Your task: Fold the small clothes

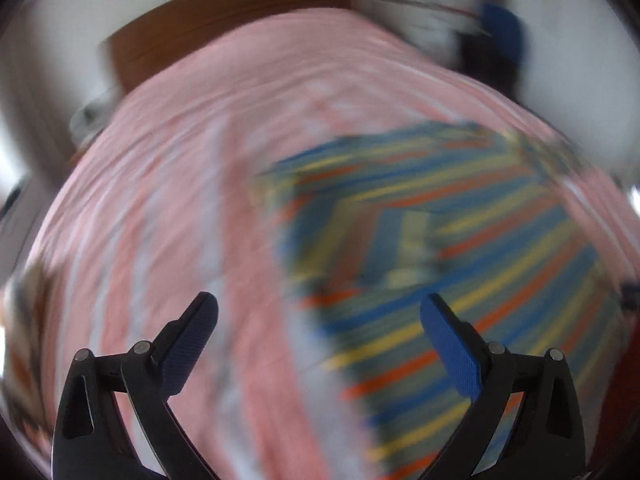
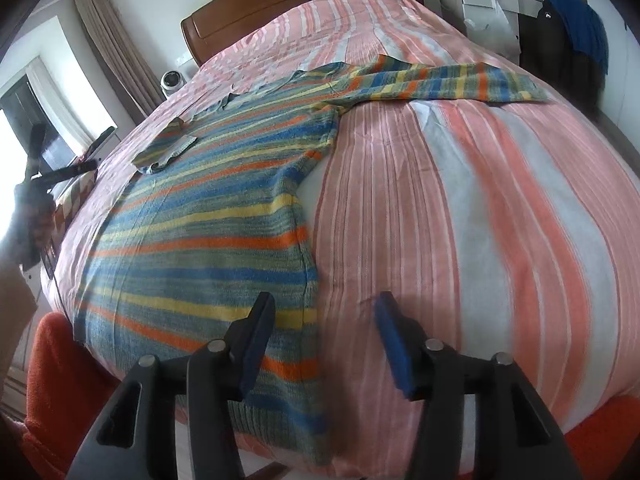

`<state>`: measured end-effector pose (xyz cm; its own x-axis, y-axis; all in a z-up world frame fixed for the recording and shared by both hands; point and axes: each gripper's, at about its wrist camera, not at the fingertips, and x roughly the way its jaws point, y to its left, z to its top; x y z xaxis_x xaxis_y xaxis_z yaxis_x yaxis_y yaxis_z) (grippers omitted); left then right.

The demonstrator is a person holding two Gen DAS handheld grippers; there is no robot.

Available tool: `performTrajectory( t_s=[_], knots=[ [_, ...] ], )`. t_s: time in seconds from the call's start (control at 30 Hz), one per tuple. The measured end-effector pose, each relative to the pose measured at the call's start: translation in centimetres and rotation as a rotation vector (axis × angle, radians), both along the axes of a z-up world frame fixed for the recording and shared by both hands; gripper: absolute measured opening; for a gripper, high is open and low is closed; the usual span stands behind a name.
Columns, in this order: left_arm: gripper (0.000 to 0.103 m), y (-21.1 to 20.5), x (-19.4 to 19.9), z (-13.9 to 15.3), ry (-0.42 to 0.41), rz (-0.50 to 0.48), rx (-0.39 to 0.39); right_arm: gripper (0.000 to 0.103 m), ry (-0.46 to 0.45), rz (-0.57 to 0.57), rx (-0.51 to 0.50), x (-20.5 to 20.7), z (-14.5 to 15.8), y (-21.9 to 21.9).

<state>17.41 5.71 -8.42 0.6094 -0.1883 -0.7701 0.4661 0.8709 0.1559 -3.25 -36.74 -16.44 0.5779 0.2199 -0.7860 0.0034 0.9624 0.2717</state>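
**Striped sweater spread on bed**

While the striped sweater (image 2: 208, 216) is lying flat on the pink striped bedspread (image 2: 460, 208), one sleeve stretching sideways, the right gripper (image 2: 324, 340) is hovering spread over its hem; the left gripper (image 1: 320, 344) is gaping empty.

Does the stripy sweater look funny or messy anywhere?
A bit lopsided. On the striped sweater, one sleeve sticks straight out over the bedspread, while the other sleeve is already folded onto the body. No rips or spills show.

Both wrist views look down the bed (image 2: 480, 200); sharing the sweater (image 2: 208, 216).
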Motion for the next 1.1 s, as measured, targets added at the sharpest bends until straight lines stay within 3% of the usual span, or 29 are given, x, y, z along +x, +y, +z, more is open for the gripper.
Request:
performTrajectory(
  t_s=[0.13, 0.23, 0.27, 0.3, 0.33, 0.47, 0.57, 0.67, 0.77, 0.9, 1.1],
  knots=[
    [0.098, -6.9, 1.3, -4.4, 0.012, -0.173, 0.21, 0.052, -0.002, -0.013, 0.02, -0.3, 0.1, -0.3],
    [0.066, -7.8, 4.1, -7.4, 0.095, -0.132, 0.241, 0.052, -0.004, -0.017, 0.023, -0.6, 0.1, -0.4],
    [0.042, -7.2, 5.2, -7.9, 0.144, -0.101, 0.187, 0.052, -0.005, -0.018, 0.027, -0.7, 0.2, -0.5],
    [0.015, -5.9, 6.2, -7.8, 0.202, -0.064, 0.083, 0.052, -0.006, -0.018, 0.029, -0.8, 0.2, -0.5],
    [0.005, -4.6, 7.0, -7.0, 0.217, -0.012, 0.001, 0.052, -0.007, -0.018, 0.03, -0.8, 0.2, -0.6],
    [0.005, 2.5, 7.8, -1.3, 0.071, 0.171, -0.192, 0.052, -0.016, -0.026, 0.04, -0.9, 0.4, -0.9],
    [0.004, 12.1, 8.6, 2.1, -0.02, 0.43, -0.307, 0.052, -0.018, -0.025, 0.048, -0.9, 0.3, -0.9],
    [0.004, 19.2, 8.8, 1.5, -0.027, 0.659, -0.351, 0.053, -0.019, -0.014, 0.048, -0.8, 0.2, -0.6],
    [0.004, 24.6, 9.0, -2.1, 0.031, 0.844, -0.351, 0.054, -0.018, -0.005, 0.037, -0.5, 0.1, -0.1],
    [0.003, 26.5, 8.9, -5.1, 0.056, 0.919, -0.339, 0.054, -0.01, -0.002, 0.022, -0.5, -0.1, 0.2],
    [0.003, 27.1, 8.8, -5.7, 0.05, 0.941, -0.298, 0.056, 0.003, 0.002, 0.005, -0.1, -0.6, 0.4]
  ],
)
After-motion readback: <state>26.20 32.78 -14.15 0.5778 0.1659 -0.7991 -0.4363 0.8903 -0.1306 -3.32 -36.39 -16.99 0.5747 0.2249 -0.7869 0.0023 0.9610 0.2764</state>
